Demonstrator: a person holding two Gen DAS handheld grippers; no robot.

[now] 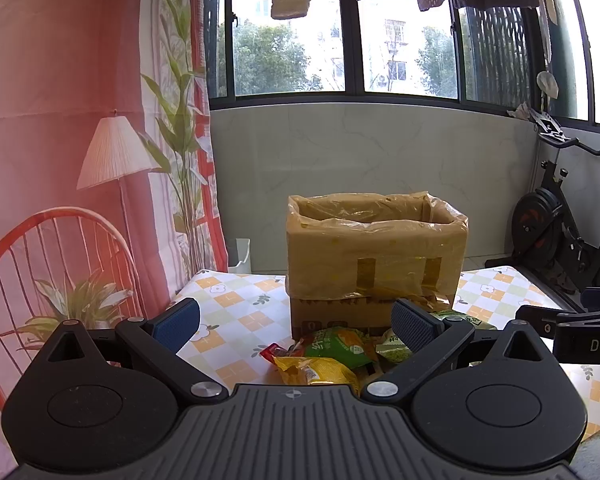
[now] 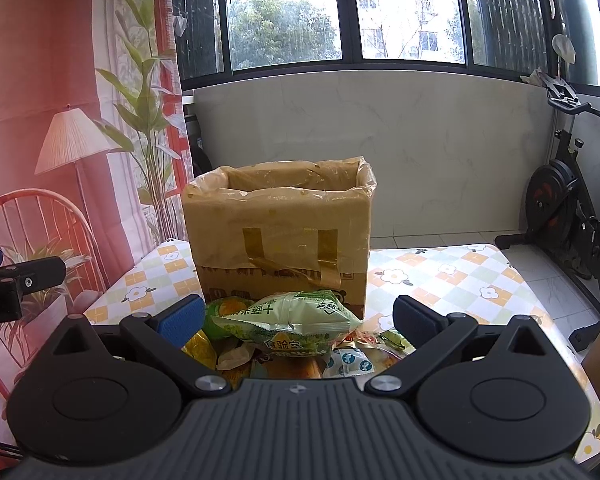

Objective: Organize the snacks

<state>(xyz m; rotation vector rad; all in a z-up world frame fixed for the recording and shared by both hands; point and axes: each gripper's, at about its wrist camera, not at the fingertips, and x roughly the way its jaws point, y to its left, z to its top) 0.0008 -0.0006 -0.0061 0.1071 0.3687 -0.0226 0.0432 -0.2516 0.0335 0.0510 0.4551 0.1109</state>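
both tongs stand apart and grip nothing. the left tongs (image 1: 296, 326) hang above the near edge of a heap of snack packets (image 1: 328, 356) on the bench (image 1: 236, 300), which carries a checked cloth with flower prints. the right tongs (image 2: 298, 320) hang over the same heap, seen from further right.

a cardboard box (image 2: 280, 236) stands upright on the bench just beyond the heap, lined with a clear plastic bag folded over its rim and fixed with two strips of brown tape. print on the lower front of the box is too cut off to read.

top of the heap in the right wrist view: a pale green packet (image 2: 288, 316) lying on its side, with chinese characters, "食验室" legible on the packet just below. a white sachet with blue marks (image 2: 350, 362) lies near right. in the left wrist view, a yellow packet (image 1: 316, 372) lies nearest, a green one (image 1: 340, 344) behind it, a red corner (image 1: 270, 352) at left.

the right tongs' body shows "das" at the right edge of the left wrist view; the left tongs' body shows ".ai" in the right wrist view.
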